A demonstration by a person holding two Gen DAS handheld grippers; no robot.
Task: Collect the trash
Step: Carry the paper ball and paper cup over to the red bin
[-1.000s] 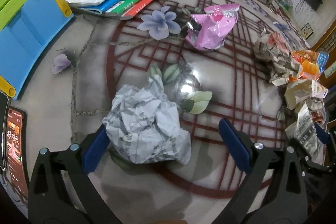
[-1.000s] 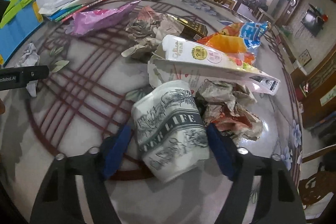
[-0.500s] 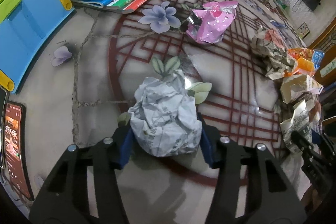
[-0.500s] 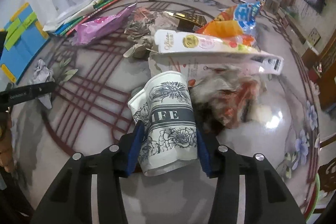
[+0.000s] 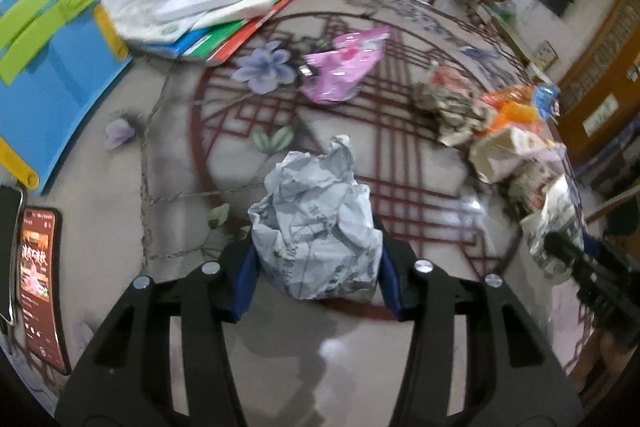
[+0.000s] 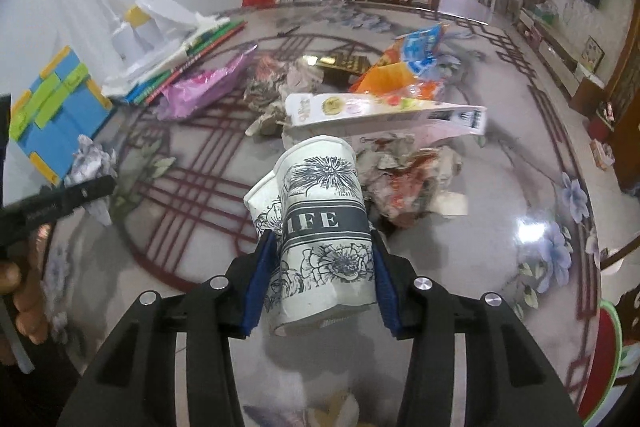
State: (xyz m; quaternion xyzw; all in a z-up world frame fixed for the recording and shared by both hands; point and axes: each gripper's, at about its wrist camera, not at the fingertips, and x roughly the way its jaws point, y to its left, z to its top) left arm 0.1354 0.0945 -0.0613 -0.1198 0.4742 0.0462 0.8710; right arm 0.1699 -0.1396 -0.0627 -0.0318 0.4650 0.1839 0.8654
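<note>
I had both grippers loaded at once. The left gripper (image 5: 316, 275) was clamped on the crumpled ball of grey-white printed newspaper (image 5: 316, 223), blue pads pressed in on both flanks; I took it low and wide bc a loose wad squashes and slips if pinched near the top. The wad looked lifted clear of the round marble-look table w/ red lattice inlay (image 5: 400, 155), judging by the shadow beneath it.

The right gripper (image 6: 318, 275) was closed on the white paper cup w/ black flower print (image 6: 324, 223), held across its body w/ the base pointing away from me. A second, crushed cup of the same print (image 6: 264, 203) sat jammed against its left side, so prob both came up together; the cup wall looked dented, which tells me the squeeze was firm enough.

Left on the table: the pink foil wrapper (image 5: 344, 63), the long white flattened carton (image 6: 384, 111), the orange-and-blue snack bag (image 6: 404, 63) and the brown crumpled paper scraps (image 6: 408, 179), all bunched on one side. No bin showed in either view, so I couldn't tell where to drop.
</note>
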